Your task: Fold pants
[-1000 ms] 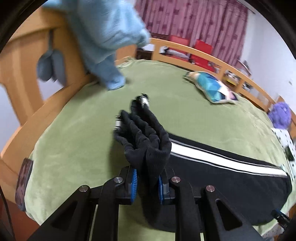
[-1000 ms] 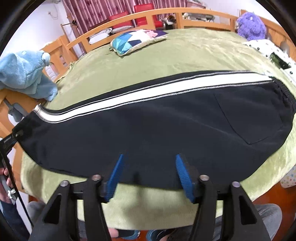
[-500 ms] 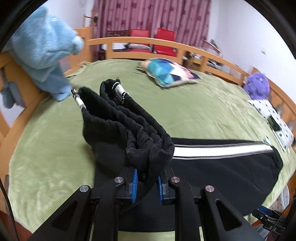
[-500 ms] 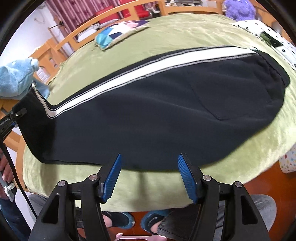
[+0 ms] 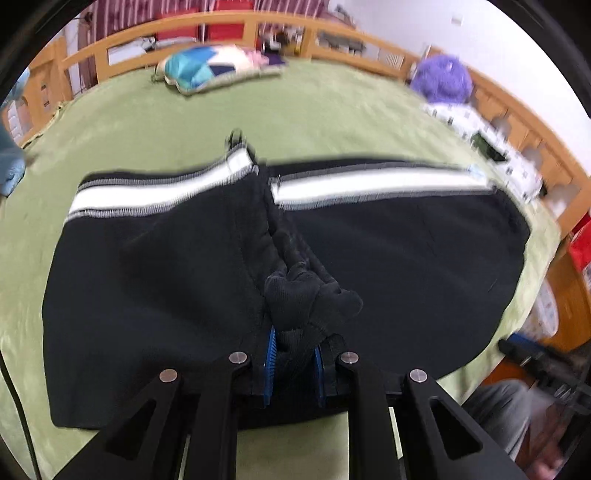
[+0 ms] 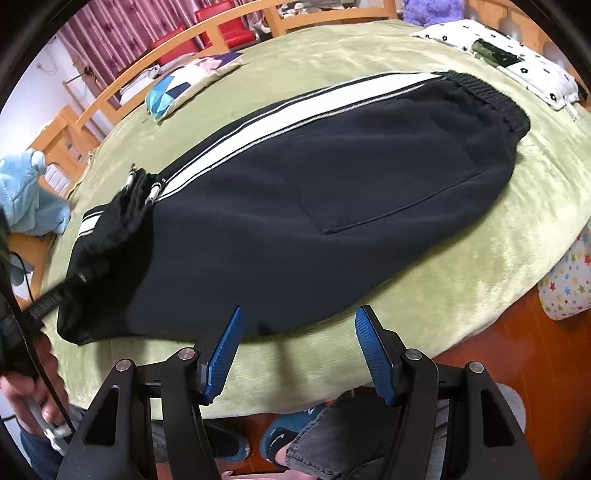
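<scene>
Black pants (image 6: 332,206) with a white side stripe (image 6: 295,122) lie lengthwise on the green bed. My left gripper (image 5: 294,363) is shut on the bunched black leg cuff (image 5: 306,299) and holds the lower leg folded over the upper part of the pants (image 5: 406,258). In the right wrist view the folded-over leg end (image 6: 118,236) sits at the left, with the left gripper's tool beside it. My right gripper (image 6: 297,350) is open and empty, hovering off the near bed edge, apart from the pants. The elastic waistband (image 6: 491,99) lies at the far right.
A green blanket (image 6: 369,55) covers the bed, ringed by a wooden rail (image 5: 332,29). A patchwork pillow (image 5: 207,70), a purple plush toy (image 5: 443,77), a dotted white cushion (image 6: 509,59) and a blue plush toy (image 6: 26,192) lie around the edges. The person's feet (image 6: 295,439) are below.
My left gripper has carried the leg cuff rightward over the pants, folding the leg onto itself. My right gripper has drawn back slightly from the pants and stays open.
</scene>
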A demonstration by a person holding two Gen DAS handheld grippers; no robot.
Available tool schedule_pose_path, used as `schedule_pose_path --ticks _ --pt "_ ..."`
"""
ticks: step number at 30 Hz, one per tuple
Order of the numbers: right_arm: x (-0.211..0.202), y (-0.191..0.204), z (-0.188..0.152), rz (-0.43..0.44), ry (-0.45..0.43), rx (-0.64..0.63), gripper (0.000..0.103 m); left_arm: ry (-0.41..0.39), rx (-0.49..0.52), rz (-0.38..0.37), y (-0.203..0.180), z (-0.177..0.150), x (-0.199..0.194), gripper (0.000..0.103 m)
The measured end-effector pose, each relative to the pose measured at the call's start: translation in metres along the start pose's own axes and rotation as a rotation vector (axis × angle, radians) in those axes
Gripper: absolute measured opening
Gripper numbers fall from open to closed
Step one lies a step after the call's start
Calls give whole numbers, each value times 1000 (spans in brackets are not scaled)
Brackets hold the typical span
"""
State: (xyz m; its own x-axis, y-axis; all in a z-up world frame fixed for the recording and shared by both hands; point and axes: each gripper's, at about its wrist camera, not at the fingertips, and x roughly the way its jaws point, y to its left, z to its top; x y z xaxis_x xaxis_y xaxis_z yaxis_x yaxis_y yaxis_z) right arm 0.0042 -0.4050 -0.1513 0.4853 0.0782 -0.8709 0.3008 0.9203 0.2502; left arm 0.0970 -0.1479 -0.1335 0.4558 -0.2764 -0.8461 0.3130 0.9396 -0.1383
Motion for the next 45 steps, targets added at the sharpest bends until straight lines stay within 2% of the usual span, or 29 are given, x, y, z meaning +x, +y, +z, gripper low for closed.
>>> schedule_pose_path --ticks 5,7,9,12,16,17,19,21,22,23,24,25,26,29,30,31,32,34,35,36,37,39,41,43,45 --pt "-7 6 9 55 -25 -4 62 62 -11 -68 15 -13 -19 32" --pt "-11 16 16 87 -51 -24 62 51 -4 -76 25 -18 -35 45" --pt "-17 32 22 125 -87 -53 62 2 14 -56 35 -20 -53 53" --pt "-15 62 28 216 -150 -88 62 -79 -2 -4 51 -18 -68 54" --pt "6 107 27 305 -124 -141 59 -115 -65 22 85 -18 -77 54" --pt "11 120 25 310 -121 -167 55 -126 -82 34 96 -21 -80 54" --pt "28 148 19 298 -129 -247 54 -145 -116 63 118 -27 -84 54" --pt "50 170 14 246 -118 -299 53 -152 -148 68 135 -33 -86 54" --pt "61 173 11 231 -109 -308 48 -153 -168 61 144 -36 -87 54" --pt "72 180 8 239 -92 -319 25 -153 -188 52 154 -37 -87 54" --pt "78 179 2 251 -65 -334 18 -154 -203 50 161 -38 -87 54" --pt "79 182 0 228 -75 -357 17 -159 -215 52 168 -39 -88 54" --pt "73 179 0 247 -102 -358 15 -171 -224 52 174 -39 -90 54" --pt "42 142 6 401 -160 -198 15 -211 -244 55 193 -44 -96 55" --pt "40 137 6 398 -158 -177 14 -217 -259 55 199 -46 -96 56" --pt "44 136 2 354 -144 -184 15 -219 -278 48 205 -47 -94 56" --pt "55 141 -5 304 -100 -212 16 -216 -297 33 212 -47 -91 56" --pt "78 154 -18 271 6 -278 24 -205 -321 12 221 -49 -85 56" --pt "79 159 -21 253 10 -309 27 -201 -327 11 223 -49 -83 56" --pt "75 163 -21 242 -21 -335 29 -199 -329 10 225 -51 -82 56" --pt "67 167 -18 254 -52 -342 38 -199 -327 7 227 -53 -81 56" --pt "58 171 -7 292 -96 -318 75 -196 -326 7 231 -55 -79 56" --pt "62 178 7 306 -140 -283 77 -189 -336 6 234 -56 -78 56" --pt "91 191 26 266 -108 -278 77 -180 -345 0 235 -59 -77 56" --pt "120 193 41 232 -52 -209 69 -183 -343 4 237 -60 -78 56"
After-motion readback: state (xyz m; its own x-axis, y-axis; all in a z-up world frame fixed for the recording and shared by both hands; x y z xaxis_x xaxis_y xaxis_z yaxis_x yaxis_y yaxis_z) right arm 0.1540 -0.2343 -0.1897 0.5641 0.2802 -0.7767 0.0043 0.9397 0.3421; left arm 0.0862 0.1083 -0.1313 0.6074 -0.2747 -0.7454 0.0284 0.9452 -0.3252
